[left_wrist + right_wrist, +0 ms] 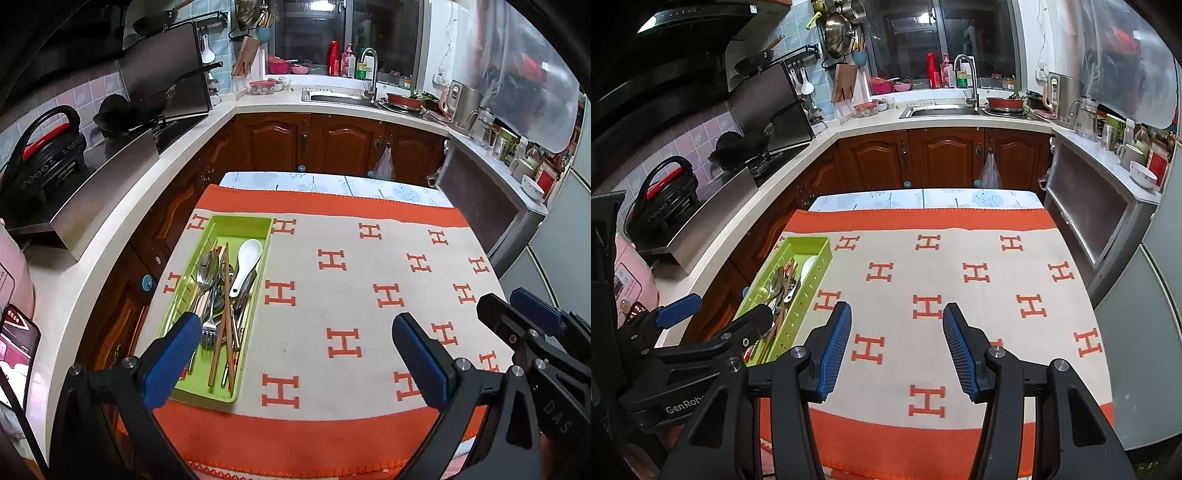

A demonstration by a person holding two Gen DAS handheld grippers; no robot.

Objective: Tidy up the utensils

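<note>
Hovering over the patterned cloth (960,376), both tongs empty.
Left gripper (295,354) is spread wide, with the green tray (255,225) of spoons, forks and chopsticks just past its left finger (173,358); right gripper (895,347) is parted with nothing between its blue pads (836,347), the tray off to its left.
</note>
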